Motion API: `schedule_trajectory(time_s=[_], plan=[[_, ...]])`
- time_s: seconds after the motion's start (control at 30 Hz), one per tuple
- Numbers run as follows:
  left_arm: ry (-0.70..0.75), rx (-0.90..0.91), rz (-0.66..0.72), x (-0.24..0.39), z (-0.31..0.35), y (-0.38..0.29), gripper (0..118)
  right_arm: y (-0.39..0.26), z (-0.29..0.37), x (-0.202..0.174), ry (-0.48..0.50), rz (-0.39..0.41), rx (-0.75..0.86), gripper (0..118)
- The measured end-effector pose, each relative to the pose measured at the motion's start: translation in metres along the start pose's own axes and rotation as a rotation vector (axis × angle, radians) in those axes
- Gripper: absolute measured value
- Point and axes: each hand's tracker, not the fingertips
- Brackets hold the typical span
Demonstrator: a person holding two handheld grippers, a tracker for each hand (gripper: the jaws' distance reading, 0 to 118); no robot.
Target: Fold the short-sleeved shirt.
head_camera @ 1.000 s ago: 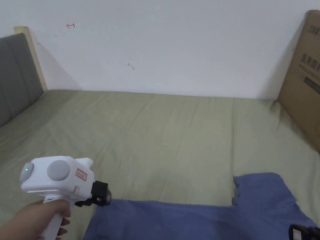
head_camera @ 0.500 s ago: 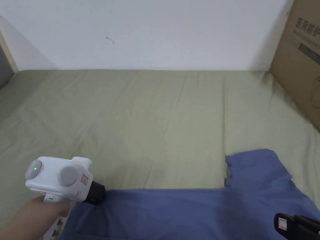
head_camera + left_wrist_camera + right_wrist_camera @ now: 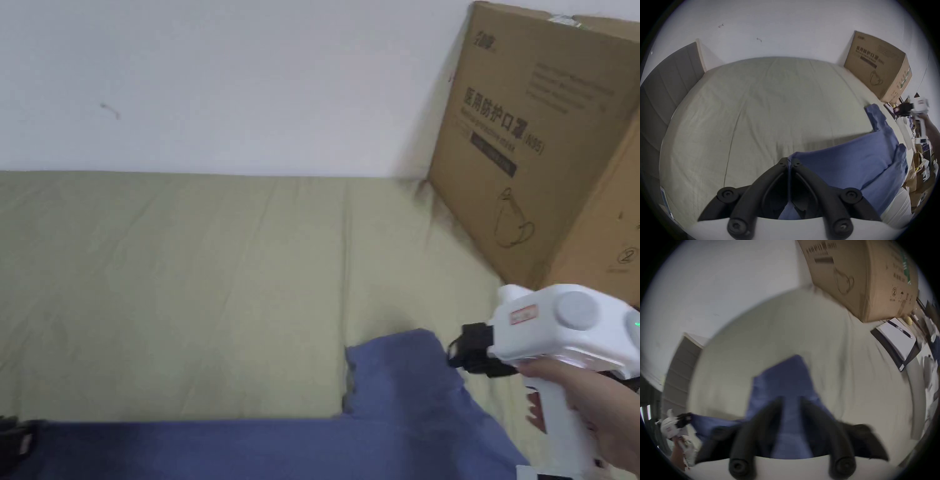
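- Left gripper (image 3: 789, 162), seen in its own view, has both jaws pressed together on a corner of the blue short-sleeved shirt (image 3: 851, 162); a thin edge of blue cloth runs down the seam between the jaws, and the rest of the shirt spreads away toward 2 o'clock from the tips.
- Right gripper (image 3: 790, 400), in its own blurred view, has its jaws parted, with blue shirt cloth (image 3: 786, 378) showing in the gap and beyond the tips toward 12 o'clock. Whether the jaws touch the cloth cannot be told through the blur.
- From the head view, the right gripper (image 3: 459, 353) is held in a hand (image 3: 594, 406) at about 4 o'clock in the frame, its dark jaw end just beside the right edge of the raised shirt sleeve (image 3: 400, 369).
- Shirt lies flat on the green bedsheet (image 3: 187, 281) along the near edge of the bed, its long upper edge running straight from 9 o'clock toward the sleeve, which juts up toward 12 o'clock.
- Left gripper's dark tip (image 3: 15, 437) sits at the shirt's far left end, at about 8 o'clock in the head view.
- Large cardboard box (image 3: 544, 156) stands on the bed at 2 o'clock, against the white wall (image 3: 250, 81), well apart from the sleeve.
- Grey padded headboard (image 3: 664, 97) rises at 9 o'clock in the left gripper view.
- Open notebook (image 3: 896, 345) with a pen lies at 3 o'clock beside the box in the right gripper view.
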Motion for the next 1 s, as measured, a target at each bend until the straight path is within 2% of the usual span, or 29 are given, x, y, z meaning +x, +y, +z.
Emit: schedule_trajectory(time_s=[0.03,0.07,0.1,0.17,0.23,0.27,0.33,0.37,0.4,0.43,0.47,0.53,0.6,0.7,0.73,0.9,1.0], plan=[[-0.005,0.006,0.003,0.0,0.004,-0.003,0,0.004,-0.014,0.001,-0.043,0.013,-0.04,93],[-0.011,0.009,0.011,0.0,0.007,-0.006,0,0.007,-0.033,0.007,-0.058,0.013,-0.063,103],[-0.019,0.009,0.023,0.0,0.009,-0.004,0,0.007,-0.048,0.008,-0.075,0.015,-0.066,118],[-0.039,0.02,0.092,-0.004,0.012,-0.012,0,0.008,-0.07,0.005,-0.101,-0.006,-0.026,108],[-0.054,0.01,0.133,-0.008,0.01,-0.014,0,0.009,-0.084,0.005,-0.095,0.003,-0.085,108],[-0.049,0.009,0.135,-0.009,0.009,-0.016,0,0.009,-0.091,0.003,-0.09,0.016,-0.119,107],[-0.042,-0.007,0.132,-0.011,0.005,-0.021,0,0.005,-0.09,-0.008,-0.165,0.09,-0.107,99],[-0.032,-0.024,0.121,-0.012,-0.001,-0.019,0,0.002,-0.084,-0.012,-0.18,0.137,-0.094,90],[-0.025,-0.031,0.113,-0.012,-0.003,-0.02,0,0.003,-0.077,-0.016,-0.197,0.159,-0.101,63],[-0.026,-0.035,0.111,-0.012,-0.004,-0.021,0,0.002,-0.07,-0.017,-0.184,0.189,-0.083,25],[-0.027,-0.039,0.11,-0.012,-0.005,-0.023,0,0.002,-0.06,-0.017,-0.138,0.208,-0.068,0],[-0.023,-0.045,0.12,-0.012,-0.007,-0.021,0,-0.008,-0.046,-0.022,-0.076,0.185,-0.023,0],[-0.01,-0.055,0.147,-0.009,-0.003,-0.019,0,-0.011,-0.021,-0.018,0.0,0.195,0.029,0],[-0.019,-0.015,0.167,-0.009,0.006,-0.01,0,-0.015,0.007,-0.015,-0.006,0.238,0.147,0],[-0.017,0.001,0.165,-0.01,0.009,-0.005,0,-0.016,0.022,-0.018,-0.023,0.23,0.181,0],[-0.002,0.039,0.149,-0.013,0.005,0.024,0,0.002,0.061,-0.017,-0.008,0.09,0.298,0],[0.003,0.079,0.131,-0.011,0.008,0.036,0,0.013,0.08,-0.022,-0.021,0.086,0.387,0]])
